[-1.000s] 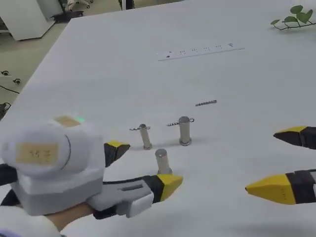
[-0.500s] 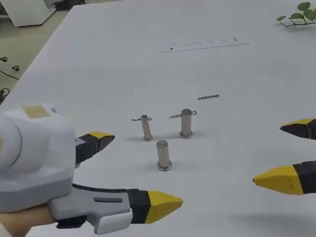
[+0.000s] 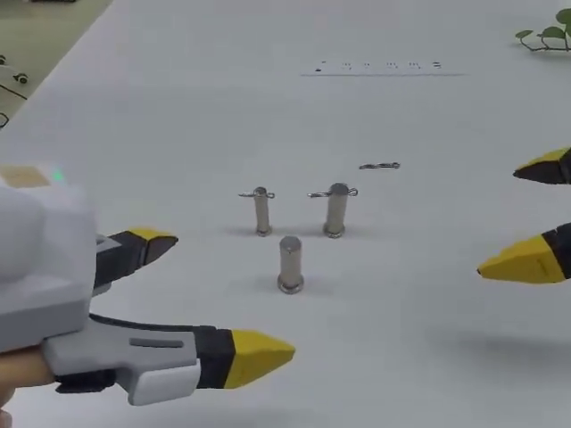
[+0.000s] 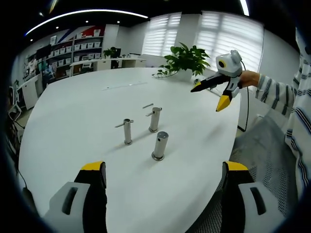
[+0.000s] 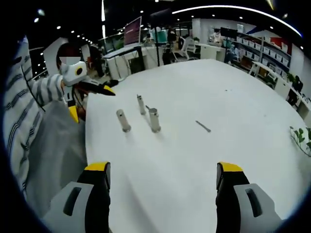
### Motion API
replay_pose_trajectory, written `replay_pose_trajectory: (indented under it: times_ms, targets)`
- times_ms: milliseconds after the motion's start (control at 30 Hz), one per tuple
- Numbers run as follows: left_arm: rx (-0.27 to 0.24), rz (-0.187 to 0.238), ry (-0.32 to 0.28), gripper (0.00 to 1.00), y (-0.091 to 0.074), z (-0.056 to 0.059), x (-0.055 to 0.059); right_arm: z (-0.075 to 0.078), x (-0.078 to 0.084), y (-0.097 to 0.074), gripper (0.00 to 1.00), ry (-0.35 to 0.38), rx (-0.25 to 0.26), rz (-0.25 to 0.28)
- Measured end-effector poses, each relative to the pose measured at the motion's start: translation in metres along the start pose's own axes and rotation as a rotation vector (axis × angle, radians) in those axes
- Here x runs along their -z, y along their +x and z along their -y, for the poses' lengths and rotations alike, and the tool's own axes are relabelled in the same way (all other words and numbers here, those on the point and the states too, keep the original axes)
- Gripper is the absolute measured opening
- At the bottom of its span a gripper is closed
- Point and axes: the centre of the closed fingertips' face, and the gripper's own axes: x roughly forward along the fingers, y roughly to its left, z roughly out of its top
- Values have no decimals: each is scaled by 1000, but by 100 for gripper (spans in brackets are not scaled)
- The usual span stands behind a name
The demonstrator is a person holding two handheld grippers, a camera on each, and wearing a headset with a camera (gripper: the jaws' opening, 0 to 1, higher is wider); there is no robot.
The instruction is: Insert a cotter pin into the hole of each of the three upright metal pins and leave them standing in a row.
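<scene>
Head view sits high over the white table (image 3: 178,107), looking forward and down, fairly close on the three metal pins (image 3: 290,263). Left gripper view skims low from one side, pins near, right gripper (image 4: 206,99) beyond them. Right gripper view faces back from the opposite side, higher and further off, left gripper (image 5: 93,104) behind the pins. All three share the pins and the loose cotter pin (image 3: 379,166)
</scene>
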Motion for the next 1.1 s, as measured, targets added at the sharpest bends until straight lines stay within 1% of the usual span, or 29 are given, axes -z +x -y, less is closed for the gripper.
replay_pose_trajectory:
  times_ms: [33, 133, 233, 367, 433, 467, 567, 600, 700, 767, 833, 900, 933, 1000, 1100]
  targets:
    - [-1, 2, -3, 99, 0, 0, 0, 2, -3, 1, 91, 1, -4, -7]
    - [-5, 14, -15, 99, -1, 0, -1, 7, -11, 8, 91, -29, -30, -31]
    - [-7, 27, -30, 99, -2, 0, -3, 13, -16, 17, 90, -81, -55, -78]
    - [-16, 31, -37, 99, -4, -1, -3, 19, -24, 28, 88, -130, -86, -118]
    - [-22, 32, -41, 99, -5, -2, -3, 24, -28, 35, 85, -156, -100, -141]
    - [-25, 34, -44, 99, -5, -3, -3, 29, -30, 40, 84, -165, -105, -154]
    - [-30, 31, -52, 99, -5, -5, -2, 36, -34, 50, 82, -166, -113, -160]
    - [-31, 24, -62, 99, -4, -6, 0, 39, -36, 54, 81, -164, -116, -161]
    - [-29, 20, -78, 99, -2, -6, 1, 46, -36, 67, 80, -175, -129, -176]
    - [-25, 22, -76, 99, -1, -6, -1, 50, -35, 75, 79, -195, -138, -201]
    - [-24, 19, -75, 99, 0, -5, -2, 54, -32, 82, 78, -196, -151, -229]
    - [-25, 18, -72, 99, 3, -3, -4, 57, -32, 90, 77, -194, -153, -230]
    - [-24, 19, -70, 99, 4, -2, -5, 55, -32, 92, 76, -197, -154, -232]
    - [-17, 23, -70, 99, 5, -1, -7, 60, -33, 99, 72, -203, -148, -243]
    - [-10, 26, -66, 99, 6, -1, -9, 68, -35, 107, 67, -252, -154, -253]
